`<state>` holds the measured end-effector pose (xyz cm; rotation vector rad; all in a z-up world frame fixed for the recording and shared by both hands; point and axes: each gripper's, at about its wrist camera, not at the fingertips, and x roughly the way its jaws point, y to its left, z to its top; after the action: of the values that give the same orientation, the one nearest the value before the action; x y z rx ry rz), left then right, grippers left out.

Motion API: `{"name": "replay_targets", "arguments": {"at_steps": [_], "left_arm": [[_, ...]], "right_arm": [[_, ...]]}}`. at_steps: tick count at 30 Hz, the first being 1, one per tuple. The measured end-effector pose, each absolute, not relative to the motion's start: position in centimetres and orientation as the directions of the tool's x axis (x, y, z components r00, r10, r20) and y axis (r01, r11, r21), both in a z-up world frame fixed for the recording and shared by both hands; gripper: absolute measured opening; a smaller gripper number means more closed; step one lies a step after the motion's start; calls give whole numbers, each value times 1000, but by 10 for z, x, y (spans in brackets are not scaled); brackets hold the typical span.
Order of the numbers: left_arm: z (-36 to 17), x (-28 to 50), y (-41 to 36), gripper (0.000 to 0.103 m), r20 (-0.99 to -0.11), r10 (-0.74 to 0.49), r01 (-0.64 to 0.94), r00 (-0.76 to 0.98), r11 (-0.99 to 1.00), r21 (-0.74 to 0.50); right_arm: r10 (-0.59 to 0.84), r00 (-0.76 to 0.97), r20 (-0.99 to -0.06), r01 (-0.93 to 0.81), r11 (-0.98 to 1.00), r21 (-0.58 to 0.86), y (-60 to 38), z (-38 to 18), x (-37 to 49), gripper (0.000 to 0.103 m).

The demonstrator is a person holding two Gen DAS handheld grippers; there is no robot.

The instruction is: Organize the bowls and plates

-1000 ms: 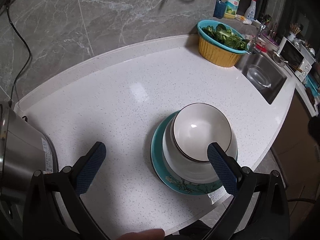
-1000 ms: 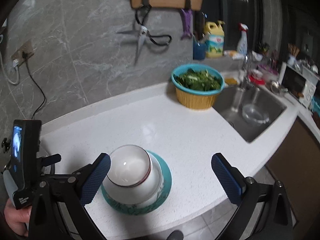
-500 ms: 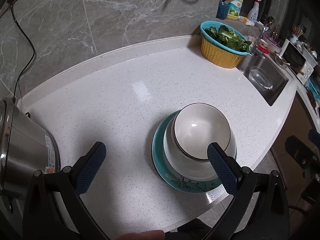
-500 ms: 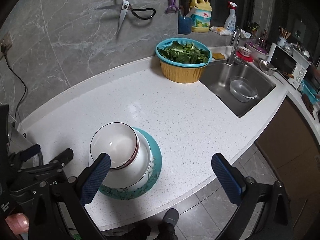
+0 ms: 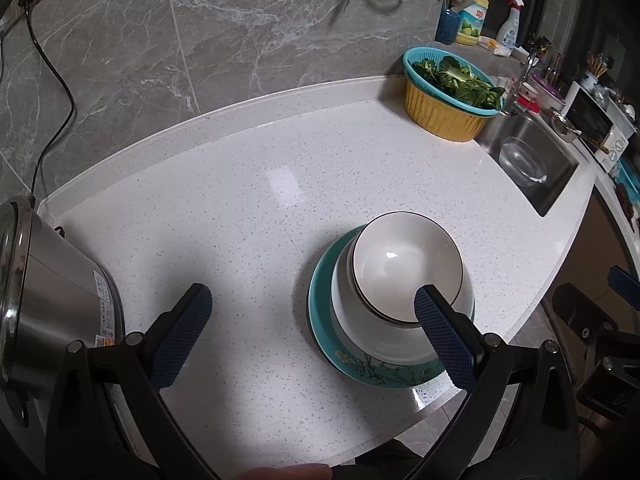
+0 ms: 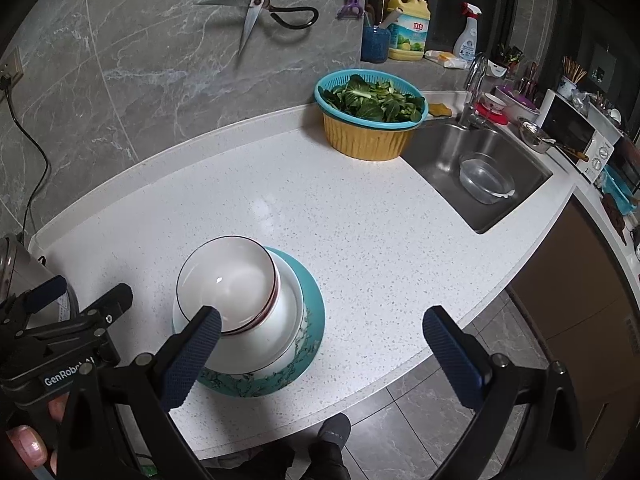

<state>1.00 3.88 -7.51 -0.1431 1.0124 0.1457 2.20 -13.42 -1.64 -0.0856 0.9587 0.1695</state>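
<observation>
Stack: white bowls [image 5: 404,276] nested on teal plate [image 5: 320,300], near front edge of counter [image 5: 260,184]
Left gripper [image 5: 316,332]: jaws apart, empty
Right gripper [image 6: 320,348]: jaws apart, empty
Judgement: stacking looks done; withdraw high, avoid clipping bowl rim, stack sits close to edge

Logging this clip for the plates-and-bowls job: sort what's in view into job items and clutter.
Job items:
- small white bowl, nested on top
- larger white bowl under it
- teal plate at the bottom

Clutter:
- basket of greens
- steel cooker
- scissors on the wall
- clear bowl in the sink
- detergent bottle
</observation>
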Motion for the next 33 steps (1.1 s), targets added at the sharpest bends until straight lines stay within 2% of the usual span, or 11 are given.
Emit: {"name": "replay_targets", "arguments": {"at_steps": [33], "left_arm": [[-80, 19, 39, 103, -859, 21, -165, 512, 983, -75]], "right_arm": [[97, 553, -828, -178, 984, -3, -137, -21, 27, 103]]}}
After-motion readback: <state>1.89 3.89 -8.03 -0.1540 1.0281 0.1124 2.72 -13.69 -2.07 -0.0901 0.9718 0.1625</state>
